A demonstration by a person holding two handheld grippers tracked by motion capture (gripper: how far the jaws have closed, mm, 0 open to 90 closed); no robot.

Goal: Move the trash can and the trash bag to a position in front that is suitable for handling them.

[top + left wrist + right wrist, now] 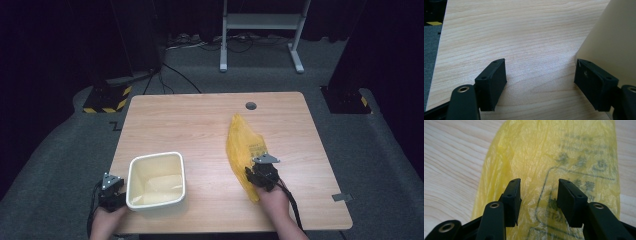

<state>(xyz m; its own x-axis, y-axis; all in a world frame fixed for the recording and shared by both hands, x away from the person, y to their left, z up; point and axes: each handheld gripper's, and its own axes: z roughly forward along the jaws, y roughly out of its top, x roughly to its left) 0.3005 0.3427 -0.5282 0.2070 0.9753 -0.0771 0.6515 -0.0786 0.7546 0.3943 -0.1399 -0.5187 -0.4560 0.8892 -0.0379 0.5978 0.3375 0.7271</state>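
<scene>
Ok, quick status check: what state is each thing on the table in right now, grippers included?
Yellow plastic bag: lying flat and crumpled on the table, not lifted.
Cream bin: upright, open-topped, nothing visible inside.
Left gripper: open, fingers wide apart over bare wood, one of them right beside the bin wall.
Right gripper: open, poised over the bag, fingers apart and not pinching the plastic.
Table: wooden top, round hole near the far edge.

Grey carpet floor (60,150), dark surroundings, white metal stand (260,30), hazard-striped bases (107,102).
</scene>
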